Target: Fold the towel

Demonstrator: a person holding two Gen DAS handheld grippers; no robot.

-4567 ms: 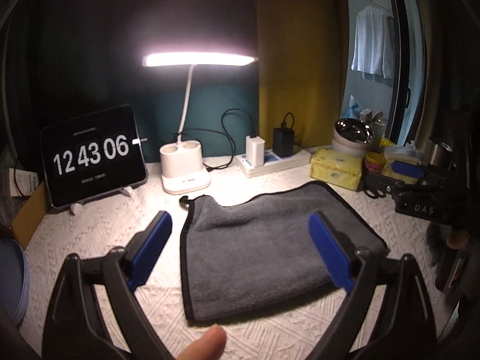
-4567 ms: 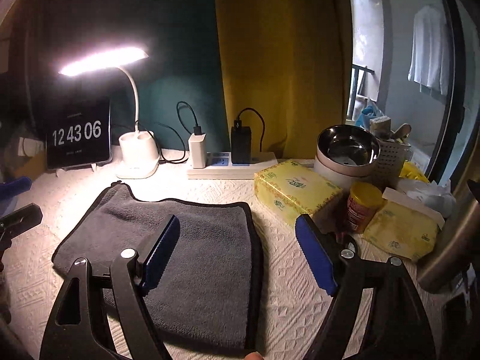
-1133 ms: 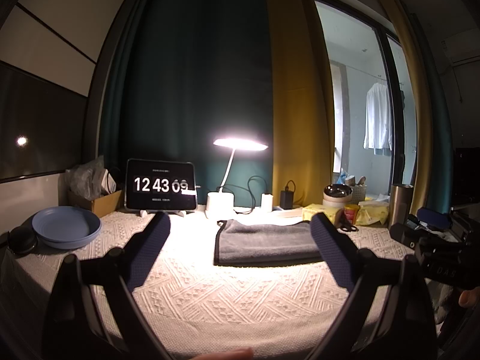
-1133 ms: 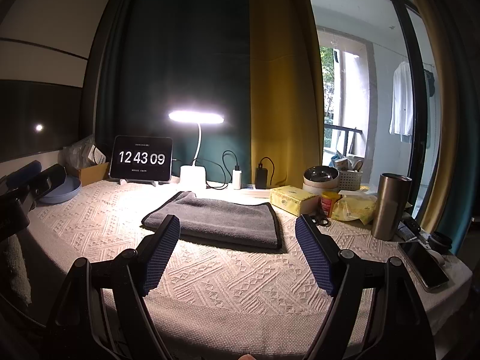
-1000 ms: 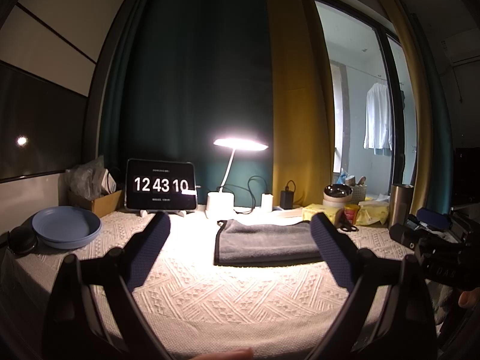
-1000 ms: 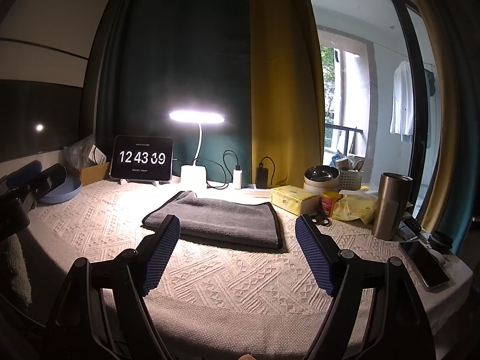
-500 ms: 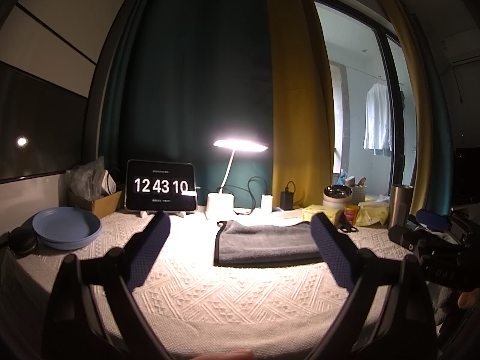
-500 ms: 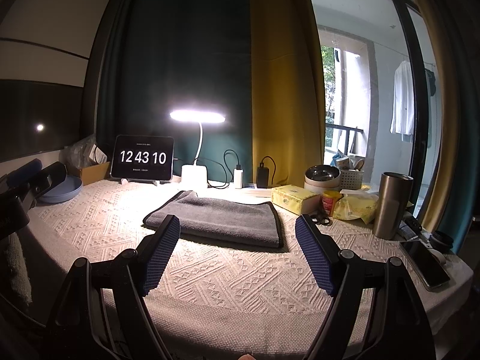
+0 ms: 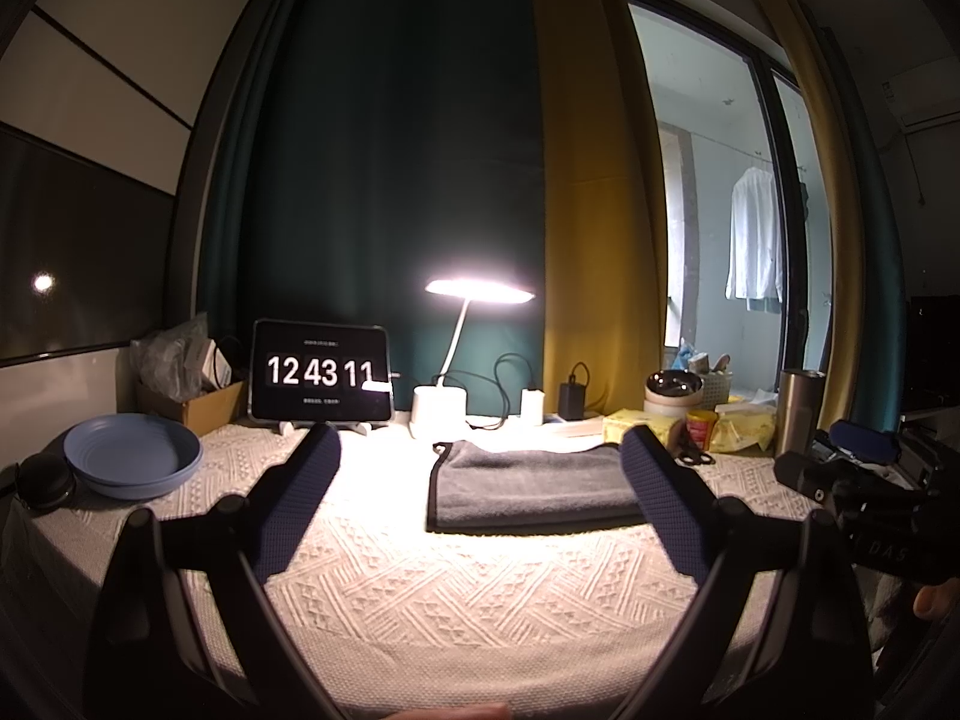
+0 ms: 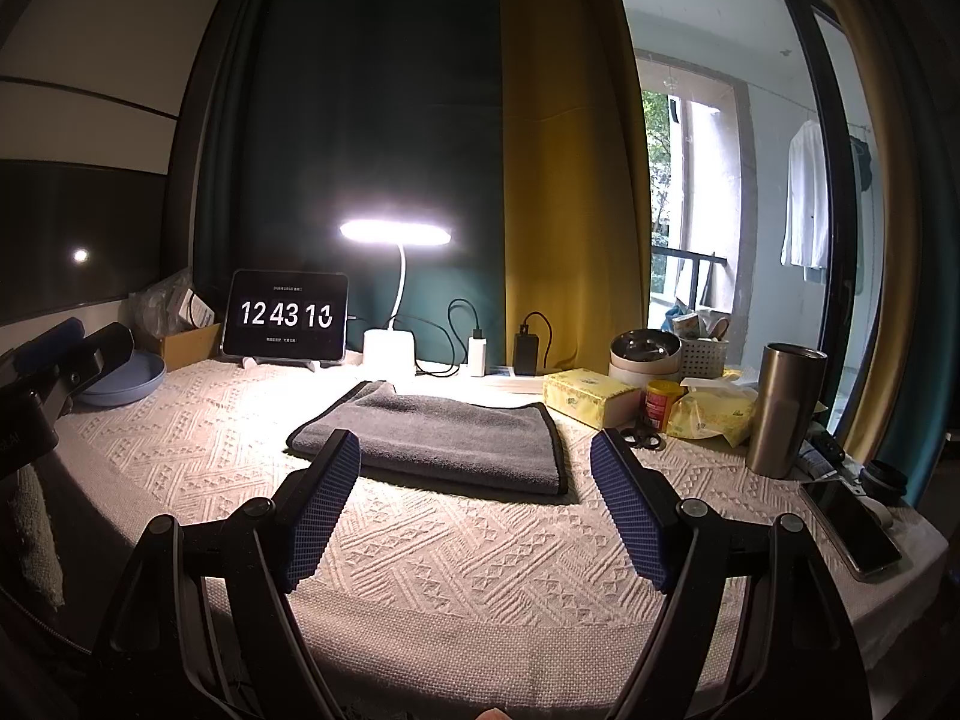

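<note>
Towel (image 9: 534, 489), grey with black trim: lies folded flat at desk (image 9: 420, 594) centre, at 12 o'clock from both claws, well apart from each. Left claw (image 9: 480, 507): jaws spread wide, holding nothing. Right claw (image 10: 474, 501): likewise wide and empty.

Risk, as judged: the fold looks finished; any fresh reach could snag the trim and drag the layers apart. Steel tumbler (image 10: 783, 411) at 2 o'clock of the right claw may tip if swept.

Surface: cream woven cloth, raised diamond pattern. Room: lit desk lamp (image 9: 477, 294), tablet clock (image 9: 321, 372), blue plate (image 9: 132, 462), tissue pack (image 10: 591, 396), teal and mustard curtains, balcony window.
</note>
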